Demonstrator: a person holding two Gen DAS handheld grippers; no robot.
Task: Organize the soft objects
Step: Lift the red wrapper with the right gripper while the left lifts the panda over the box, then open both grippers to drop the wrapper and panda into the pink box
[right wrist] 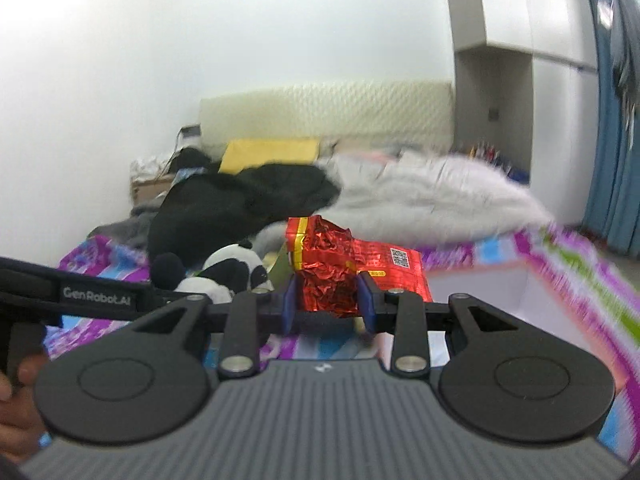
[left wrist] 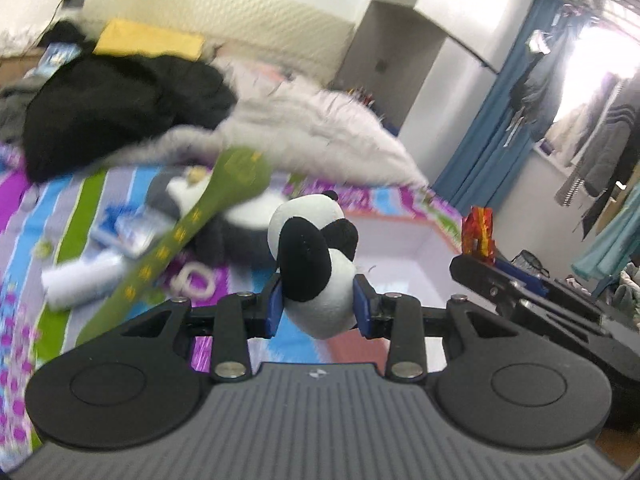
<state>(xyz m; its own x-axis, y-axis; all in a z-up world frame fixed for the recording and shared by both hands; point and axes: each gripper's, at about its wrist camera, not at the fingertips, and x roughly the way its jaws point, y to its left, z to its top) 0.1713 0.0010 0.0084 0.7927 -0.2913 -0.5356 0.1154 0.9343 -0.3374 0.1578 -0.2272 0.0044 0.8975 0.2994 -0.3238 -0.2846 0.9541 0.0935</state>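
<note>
Both tongs clamped, left (left wrist: 318,304) on panda (left wrist: 316,264), right (right wrist: 327,300) on red packet (right wrist: 332,264), beside white box rim (left wrist: 384,216).

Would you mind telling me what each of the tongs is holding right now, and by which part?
The left tongs grip a panda toy around its lower body. The right tongs pinch a red foil packet at its crumpled lower end.

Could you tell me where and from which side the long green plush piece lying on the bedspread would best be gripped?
Probably at the narrow starred neck of the green plush, not its wide round head. It lies slanted across the bedspread, so come from above with the fingers across its width; the neck looks slim enough to fit between them.
</note>
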